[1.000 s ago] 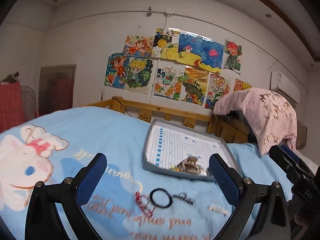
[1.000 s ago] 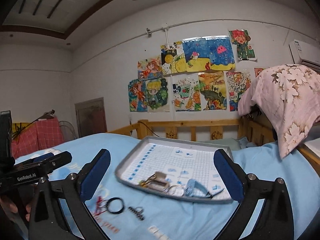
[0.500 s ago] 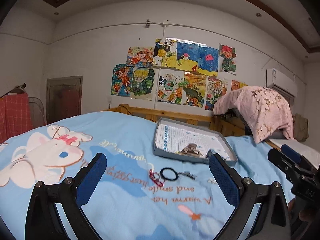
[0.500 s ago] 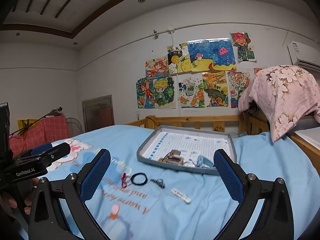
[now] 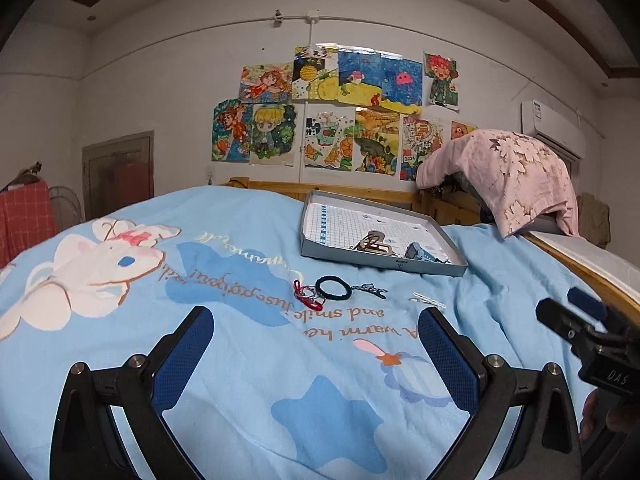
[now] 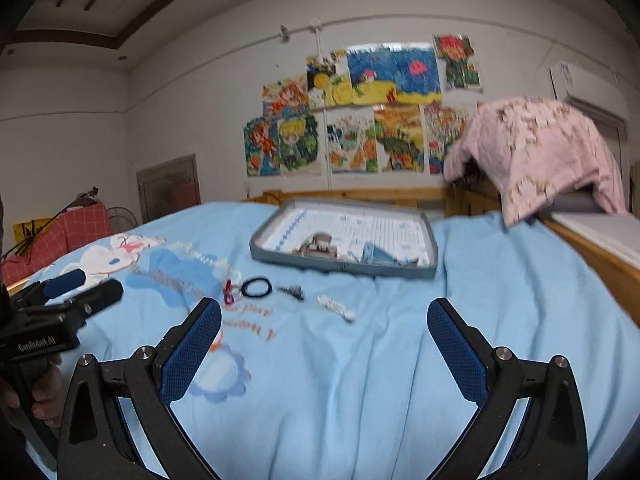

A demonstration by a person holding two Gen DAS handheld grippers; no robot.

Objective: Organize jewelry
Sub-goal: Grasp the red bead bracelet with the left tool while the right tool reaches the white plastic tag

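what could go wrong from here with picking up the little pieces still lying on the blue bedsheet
1. The thin white hair clip and small dark beaded clip lie flat on the soft, wrinkled light blue bedsheet; wide fingers may pinch fabric instead.
2. The red cord bracelet lies against the black elastic hair tie, so grabbing one could drag the other.
3. The shallow grey tray sits on yielding bedding and could tip when pressed.
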